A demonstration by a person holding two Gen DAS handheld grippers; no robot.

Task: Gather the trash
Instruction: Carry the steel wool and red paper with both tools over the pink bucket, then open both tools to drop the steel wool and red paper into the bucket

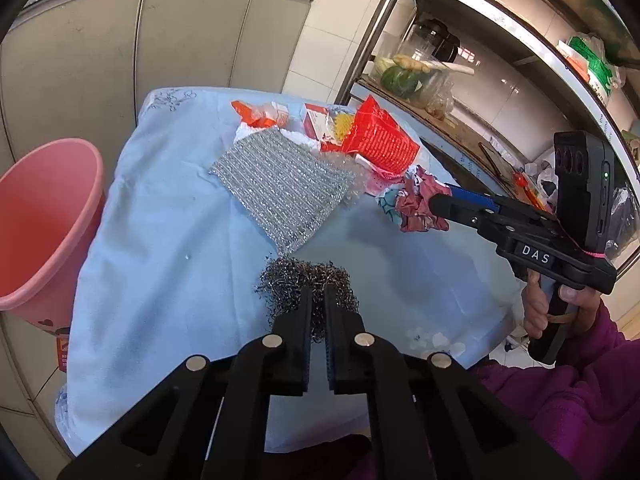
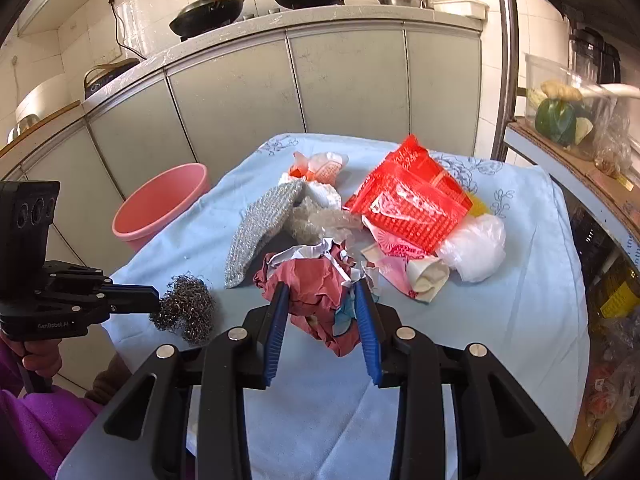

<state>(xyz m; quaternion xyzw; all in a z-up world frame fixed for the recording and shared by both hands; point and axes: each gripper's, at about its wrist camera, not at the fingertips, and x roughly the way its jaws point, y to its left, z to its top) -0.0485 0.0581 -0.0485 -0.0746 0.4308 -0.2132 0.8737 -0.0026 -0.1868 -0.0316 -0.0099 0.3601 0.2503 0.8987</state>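
A dark steel wool ball (image 1: 298,280) lies on the light blue cloth (image 1: 160,240). My left gripper (image 1: 318,294) is shut on the ball; it also shows in the right wrist view (image 2: 154,300) with the ball (image 2: 186,310). My right gripper (image 2: 320,292) holds a crumpled dark red paper wad (image 2: 316,292) between its blue pads; that gripper (image 1: 430,202) and wad (image 1: 416,204) also show at the right of the left wrist view. A pink bucket (image 1: 40,224) stands left of the table.
A silver mesh scouring cloth (image 1: 280,184), bubble wrap (image 2: 320,222), a red plastic bag (image 2: 412,208), a white plastic bag (image 2: 476,252), and paper scraps lie on the cloth. Grey cabinets (image 2: 340,88) stand behind. A metal shelf (image 1: 480,92) stands to the right.
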